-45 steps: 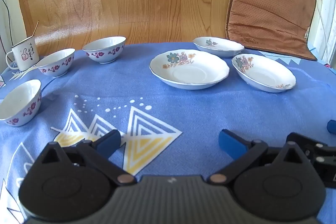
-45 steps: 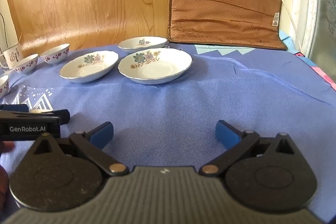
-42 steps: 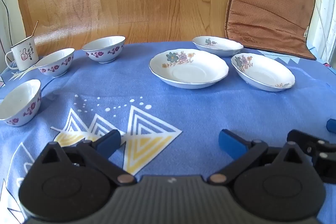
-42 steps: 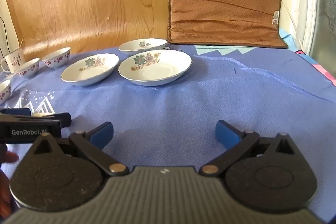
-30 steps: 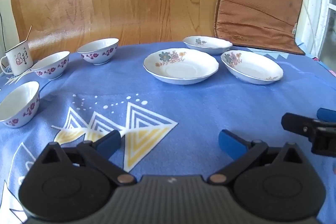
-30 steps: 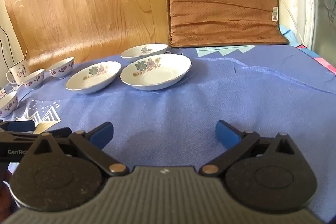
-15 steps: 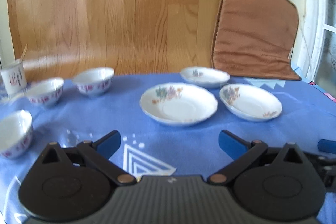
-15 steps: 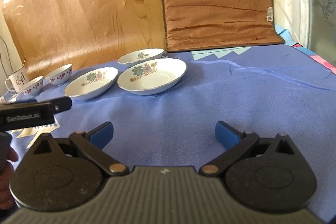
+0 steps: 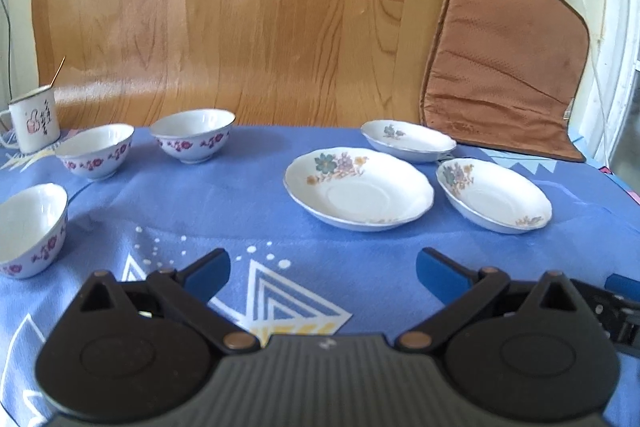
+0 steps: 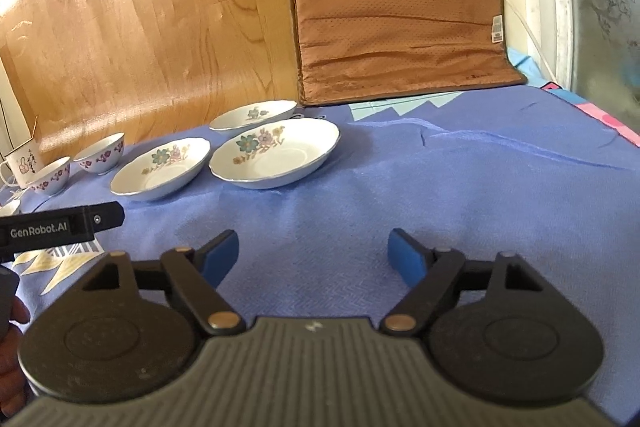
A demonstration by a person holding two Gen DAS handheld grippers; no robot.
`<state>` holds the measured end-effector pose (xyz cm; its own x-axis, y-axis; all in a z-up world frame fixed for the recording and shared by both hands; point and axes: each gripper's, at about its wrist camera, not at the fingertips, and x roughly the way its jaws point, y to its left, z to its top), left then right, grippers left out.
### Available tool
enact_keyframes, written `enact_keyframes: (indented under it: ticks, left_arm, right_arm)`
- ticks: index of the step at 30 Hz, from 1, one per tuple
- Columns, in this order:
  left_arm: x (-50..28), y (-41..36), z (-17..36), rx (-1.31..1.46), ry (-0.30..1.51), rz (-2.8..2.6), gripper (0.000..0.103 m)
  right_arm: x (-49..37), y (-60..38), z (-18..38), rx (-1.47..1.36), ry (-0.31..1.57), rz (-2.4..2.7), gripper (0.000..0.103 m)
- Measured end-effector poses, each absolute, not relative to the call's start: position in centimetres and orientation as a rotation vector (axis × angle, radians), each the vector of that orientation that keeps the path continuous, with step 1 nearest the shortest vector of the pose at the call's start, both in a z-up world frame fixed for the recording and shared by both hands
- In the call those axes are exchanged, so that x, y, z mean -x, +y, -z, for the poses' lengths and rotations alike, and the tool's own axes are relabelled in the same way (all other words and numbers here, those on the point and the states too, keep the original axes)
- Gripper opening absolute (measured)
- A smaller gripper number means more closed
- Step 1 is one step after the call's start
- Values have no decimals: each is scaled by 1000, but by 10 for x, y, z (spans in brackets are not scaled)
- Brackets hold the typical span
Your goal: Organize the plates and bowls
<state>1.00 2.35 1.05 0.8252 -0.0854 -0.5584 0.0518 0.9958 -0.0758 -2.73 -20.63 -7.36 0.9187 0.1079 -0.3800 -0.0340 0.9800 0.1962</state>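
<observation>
Three white floral plates lie apart on the blue tablecloth: a middle plate (image 9: 359,189), a right plate (image 9: 494,195) and a far plate (image 9: 408,140). Three white bowls with purple flowers stand at the left: a far bowl (image 9: 193,135), a middle bowl (image 9: 95,151) and a near bowl (image 9: 30,229). My left gripper (image 9: 322,269) is open and empty, held above the cloth short of the plates. My right gripper (image 10: 316,255) is open and empty; the nearest plate (image 10: 275,153) lies ahead of it to the left, with the other two plates (image 10: 161,165) (image 10: 253,115) beyond.
A white enamel mug (image 9: 34,119) stands at the far left. A brown cushion (image 9: 504,67) leans on the wall behind the plates. A wooden board (image 9: 240,19) backs the table. The left gripper's body (image 10: 60,227) shows at the right view's left edge.
Both grippers have risen and tilted, so the dishes sit lower in each view. Both stay open. No dish has moved.
</observation>
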Motion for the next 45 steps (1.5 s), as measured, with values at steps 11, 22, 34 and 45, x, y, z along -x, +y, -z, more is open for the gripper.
enact_keyframes:
  ticks: [11, 22, 34, 45]
  left_arm:
    - [-11, 25, -10, 66, 615, 66, 98]
    - [-15, 35, -9, 139, 630, 62, 96]
    - [-9, 32, -13, 140, 568, 161, 84]
    - [-26, -14, -26, 236, 732, 477, 80]
  right_arm:
    - [29, -206, 73, -178, 394, -60, 65]
    - [2, -202, 38, -139, 361, -122, 42]
    - [-68, -239, 42, -387, 572, -136, 14]
    - [30, -268, 52, -497, 602, -266, 14]
